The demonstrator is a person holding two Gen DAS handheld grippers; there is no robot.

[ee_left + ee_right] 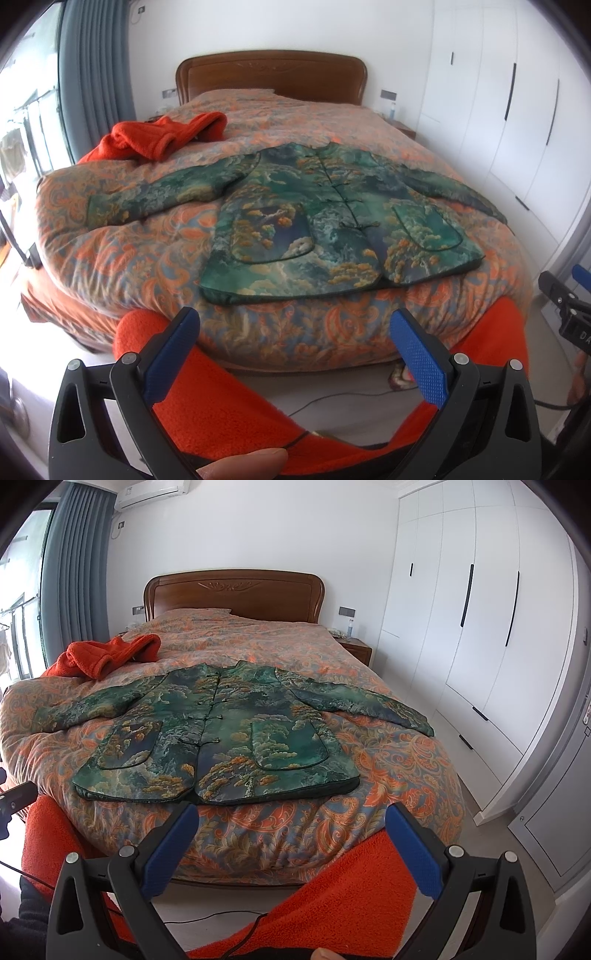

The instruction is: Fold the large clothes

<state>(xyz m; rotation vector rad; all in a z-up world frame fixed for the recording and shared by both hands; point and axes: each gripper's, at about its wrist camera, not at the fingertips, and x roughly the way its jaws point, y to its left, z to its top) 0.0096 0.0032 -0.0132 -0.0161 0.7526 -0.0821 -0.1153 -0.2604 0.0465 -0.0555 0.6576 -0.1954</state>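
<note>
A green padded jacket (332,218) with a landscape print lies flat and face up on the bed, sleeves spread to both sides, hem toward me. The right wrist view shows the same jacket (229,734). My left gripper (295,325) hangs open in front of the bed's foot, short of the hem, nothing between its blue pads. My right gripper (291,823) is open too, level with the foot of the bed and holding nothing. The right gripper's black body (565,306) shows at the right edge of the left wrist view.
An orange fleece garment (162,136) is bunched at the bed's far left. The bed (110,240) has an orange paisley quilt and wooden headboard (232,594). A person's orange fleece sleeves (221,398) frame the grippers. White wardrobes (480,627) line the right; a cable lies on the floor.
</note>
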